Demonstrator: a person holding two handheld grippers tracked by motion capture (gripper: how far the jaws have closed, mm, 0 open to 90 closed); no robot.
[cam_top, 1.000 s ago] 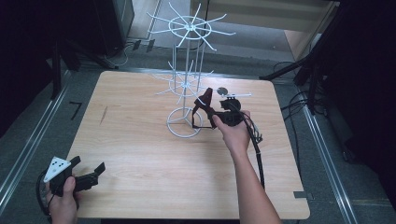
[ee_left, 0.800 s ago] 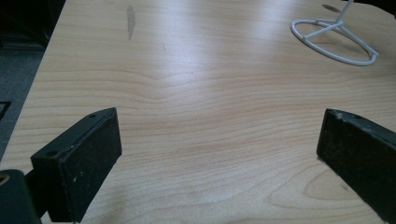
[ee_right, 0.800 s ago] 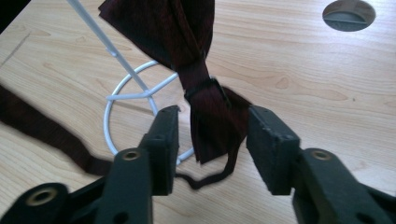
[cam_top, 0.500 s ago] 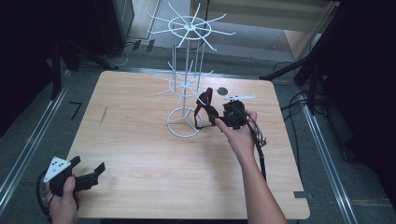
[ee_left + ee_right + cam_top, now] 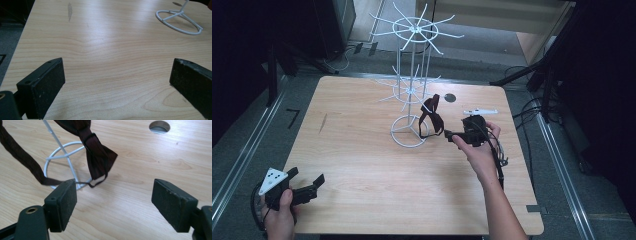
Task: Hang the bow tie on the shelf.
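Note:
A white wire rack [image 5: 413, 85] stands on the wooden table [image 5: 362, 165]. A dark maroon bow tie [image 5: 431, 115] hangs by its strap from one of the rack's lower arms. My right gripper [image 5: 450, 135] sits just right of it, pointing left. In the right gripper view the jaws [image 5: 115, 195] have just been opening and stand wide with nothing between the pads. The bow tie [image 5: 96, 152] dangles beyond them, its thin strap passing just past the left jaw. My left gripper [image 5: 307, 178] rests at the table's near left corner, open [image 5: 117, 77] and empty over bare wood.
The rack's round base ring [image 5: 62, 157] [image 5: 178, 21] lies on the table by the bow tie. A round cable hole [image 5: 450, 97] is set in the table behind the right gripper. Floor and dark equipment surround the table.
The right gripper has opened, let go of the bow tie and drawn back to the right. The bow tie now hangs free on the rack. The left gripper has stayed put.

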